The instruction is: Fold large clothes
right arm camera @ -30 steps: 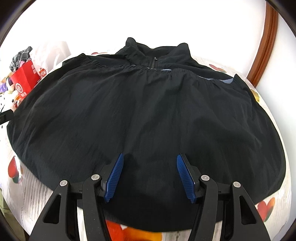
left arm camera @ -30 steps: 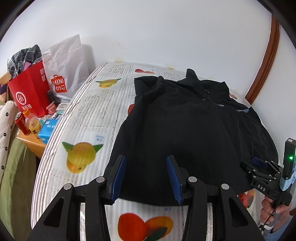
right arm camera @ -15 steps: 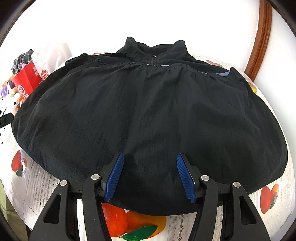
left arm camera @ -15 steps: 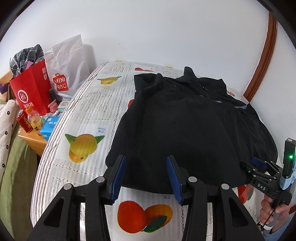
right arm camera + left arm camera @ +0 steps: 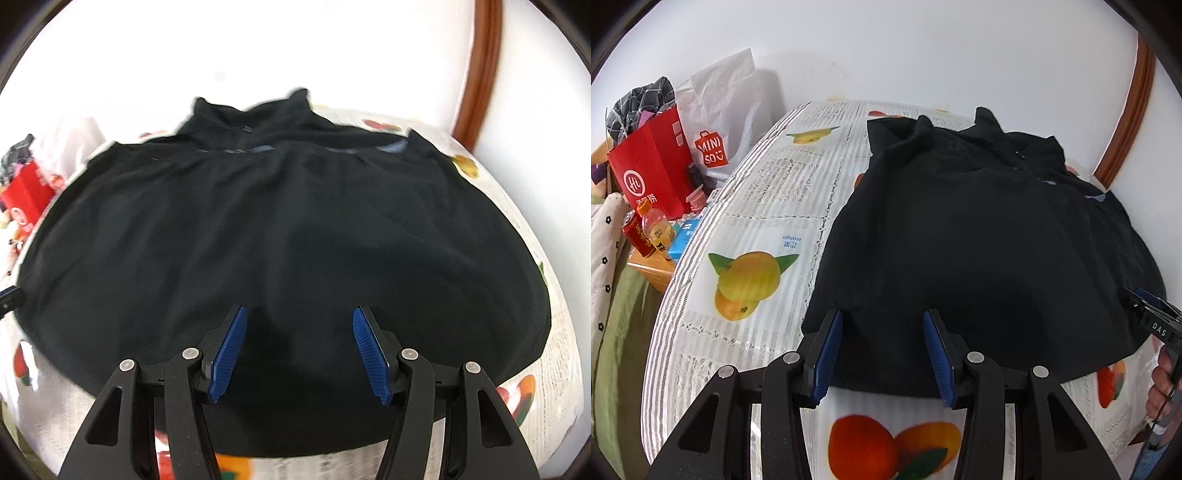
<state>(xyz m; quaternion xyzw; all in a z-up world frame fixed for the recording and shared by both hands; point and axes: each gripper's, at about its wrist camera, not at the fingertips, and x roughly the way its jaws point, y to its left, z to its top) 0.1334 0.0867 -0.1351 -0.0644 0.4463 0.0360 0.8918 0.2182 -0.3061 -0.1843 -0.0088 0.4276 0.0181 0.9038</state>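
**Black jacket spread flat, both grippers over its near hem**

A bed covered by a white cloth (image 5: 768, 192) printed with fruit pictures and striped text fills most of both views. On it lies the black jacket (image 5: 979, 240), spread out flat with its collar toward the far wall and its wide hem toward the cameras; in the right wrist view it takes up nearly the whole cloth. A brown wooden frame (image 5: 1126, 110) curves up the white wall at the right.

Beside the bed on the left stand a red paper bag (image 5: 650, 173) and a white shopping bag (image 5: 720, 110), with a drink bottle (image 5: 657, 230) and a red can (image 5: 637, 236) on a small wooden stand below them.

The left gripper (image 5: 882, 350) hangs over the near left part of the hem, its blue pads apart with nothing between them. The right gripper (image 5: 299, 350) sits over the middle of the hem, jaws apart and empty; its view is motion-blurred. A hand (image 5: 1161, 387) holding it shows at the right edge of the left wrist view.
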